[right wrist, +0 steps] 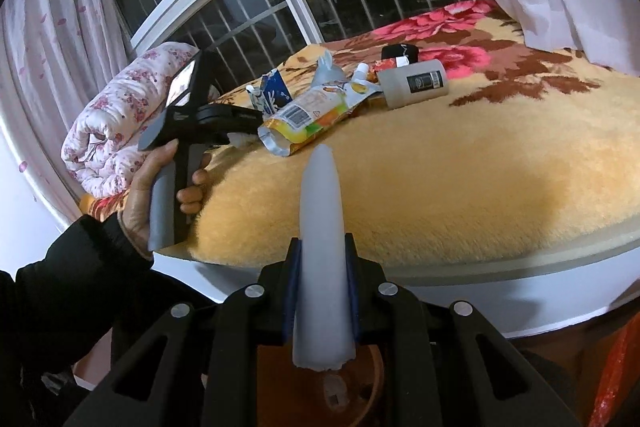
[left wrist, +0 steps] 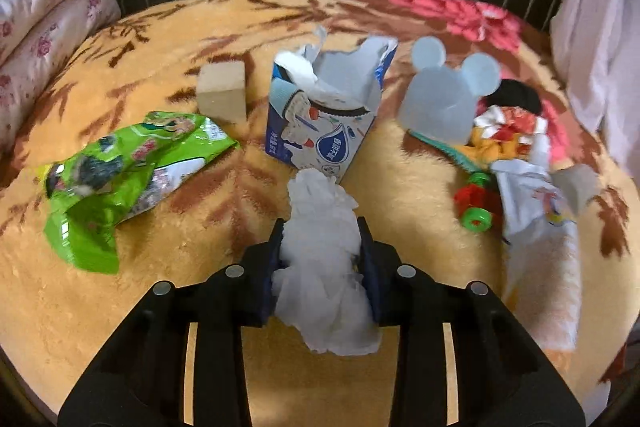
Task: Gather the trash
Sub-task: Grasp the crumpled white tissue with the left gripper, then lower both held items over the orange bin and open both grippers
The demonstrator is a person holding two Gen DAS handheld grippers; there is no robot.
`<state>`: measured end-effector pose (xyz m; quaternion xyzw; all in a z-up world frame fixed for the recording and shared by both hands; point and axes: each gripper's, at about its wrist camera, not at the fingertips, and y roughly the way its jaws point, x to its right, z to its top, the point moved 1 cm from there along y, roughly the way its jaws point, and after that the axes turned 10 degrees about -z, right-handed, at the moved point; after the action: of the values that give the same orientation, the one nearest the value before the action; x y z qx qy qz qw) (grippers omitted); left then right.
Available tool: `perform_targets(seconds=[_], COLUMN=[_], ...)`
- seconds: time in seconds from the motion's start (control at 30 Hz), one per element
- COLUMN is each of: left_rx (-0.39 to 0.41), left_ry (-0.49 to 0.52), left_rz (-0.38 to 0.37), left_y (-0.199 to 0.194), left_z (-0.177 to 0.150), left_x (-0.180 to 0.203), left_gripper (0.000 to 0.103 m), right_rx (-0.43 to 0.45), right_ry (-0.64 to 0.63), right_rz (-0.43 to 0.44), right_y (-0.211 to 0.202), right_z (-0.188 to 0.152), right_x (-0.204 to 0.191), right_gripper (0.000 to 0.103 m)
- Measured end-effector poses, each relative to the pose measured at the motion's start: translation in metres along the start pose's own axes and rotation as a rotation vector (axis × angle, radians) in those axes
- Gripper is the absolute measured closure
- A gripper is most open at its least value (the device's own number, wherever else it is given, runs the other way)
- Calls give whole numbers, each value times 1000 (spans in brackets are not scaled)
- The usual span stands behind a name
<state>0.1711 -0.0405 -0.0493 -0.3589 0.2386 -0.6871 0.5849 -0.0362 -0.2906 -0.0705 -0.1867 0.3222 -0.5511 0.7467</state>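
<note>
Milk carton (left wrist: 324,107) just beyond tissue (left wrist: 324,259)-clamping left gripper (left wrist: 323,227); right gripper (right wrist: 322,247) clenching white strip (right wrist: 322,251).

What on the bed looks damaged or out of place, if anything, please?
The milk carton stands with its top torn open and ragged. A crumpled green wrapper lies left of it. The left gripper grips a wadded tissue.

My left gripper (left wrist: 322,247) squeezes a crumpled white tissue (left wrist: 324,259). A torn milk carton (left wrist: 320,111) stands just behind it. A crinkled green wrapper (left wrist: 120,171) lies flat on the left. My right gripper (right wrist: 322,263) pinches a pale plastic strip (right wrist: 322,247).
</note>
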Motion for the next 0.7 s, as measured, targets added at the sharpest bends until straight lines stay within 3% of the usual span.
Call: perform_targets(seconds=[0.3, 0.53, 0.7], left_rx=[119, 170, 140], left_ry=[102, 188, 269], left_rz=[-80, -154, -174], left_y=[-75, -120, -135], left_z=[-45, -73, -113], left_x=[20, 33, 37], left_gripper=[70, 70, 70], right_rx=[66, 194, 93], right_ry=[-15, -17, -63], right_rz=[-45, -57, -77], right_y=[-19, -57, -35], right_z=[14, 40, 11], right_x=[-2, -14, -29], right_gripper=[83, 83, 83])
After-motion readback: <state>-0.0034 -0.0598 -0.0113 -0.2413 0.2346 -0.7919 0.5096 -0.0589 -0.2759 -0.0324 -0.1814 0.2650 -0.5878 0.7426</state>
